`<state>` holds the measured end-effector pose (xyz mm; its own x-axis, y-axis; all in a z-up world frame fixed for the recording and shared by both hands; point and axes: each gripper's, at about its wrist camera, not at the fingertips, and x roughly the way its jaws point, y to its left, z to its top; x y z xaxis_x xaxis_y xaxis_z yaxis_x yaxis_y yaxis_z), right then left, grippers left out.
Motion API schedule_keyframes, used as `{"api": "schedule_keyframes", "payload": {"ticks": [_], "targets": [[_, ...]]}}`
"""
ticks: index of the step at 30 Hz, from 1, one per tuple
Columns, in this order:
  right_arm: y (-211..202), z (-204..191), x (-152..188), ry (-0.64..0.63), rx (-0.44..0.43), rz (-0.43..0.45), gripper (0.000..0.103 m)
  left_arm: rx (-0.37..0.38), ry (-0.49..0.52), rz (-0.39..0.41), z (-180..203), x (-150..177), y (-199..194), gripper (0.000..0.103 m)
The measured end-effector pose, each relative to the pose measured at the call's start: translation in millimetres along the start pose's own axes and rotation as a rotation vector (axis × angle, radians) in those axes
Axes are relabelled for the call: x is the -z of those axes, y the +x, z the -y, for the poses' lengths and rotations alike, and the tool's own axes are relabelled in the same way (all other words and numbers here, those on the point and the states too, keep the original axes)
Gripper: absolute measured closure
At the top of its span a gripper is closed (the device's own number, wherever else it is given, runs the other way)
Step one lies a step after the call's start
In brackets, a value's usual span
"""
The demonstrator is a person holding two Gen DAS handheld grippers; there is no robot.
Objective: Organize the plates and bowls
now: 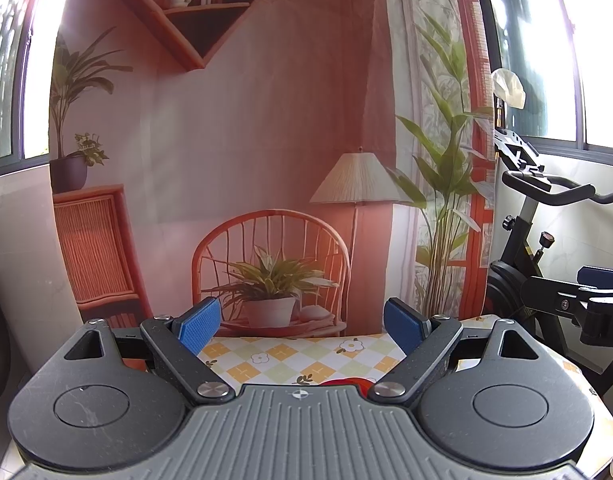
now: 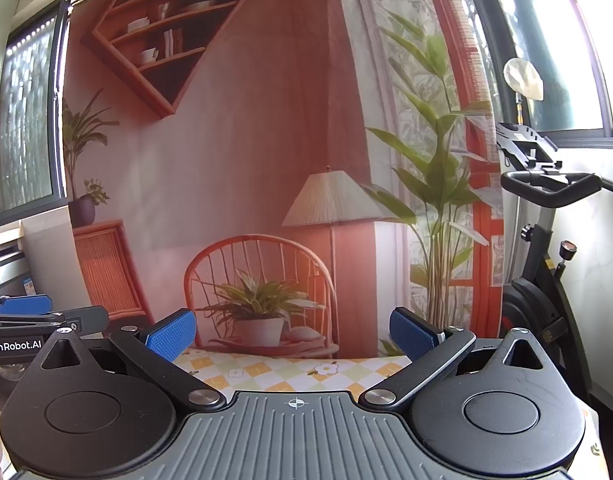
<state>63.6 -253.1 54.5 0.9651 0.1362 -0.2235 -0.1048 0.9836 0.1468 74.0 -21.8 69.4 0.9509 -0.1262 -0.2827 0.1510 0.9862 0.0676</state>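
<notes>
Peeking over the housing at lower centre of the left wrist view, I see a red rim (image 1: 348, 381), perhaps a plate or bowl; I cannot tell which. It lies on the bench (image 1: 306, 354), covered by a checked floral cloth. My left tool (image 1: 302, 326) is spread wide, holding nothing. My right tool (image 2: 292, 330) is likewise spread and empty. Behind hangs a printed room backdrop (image 1: 266, 140); an exercise bike (image 1: 546, 248) stands at right.

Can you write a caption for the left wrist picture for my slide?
Open left gripper above a checked flowery tablecloth, facing a printed room backdrop and an exercise bike.
</notes>
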Motion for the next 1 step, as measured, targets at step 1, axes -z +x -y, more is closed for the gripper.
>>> {"api": "schedule_keyframes", "payload": {"ticks": [1], "targets": [[-0.1, 0.2, 0.0, 0.000, 0.000, -0.001, 0.000, 0.001, 0.000, -0.001, 0.0, 0.1, 0.0, 0.013]]}}
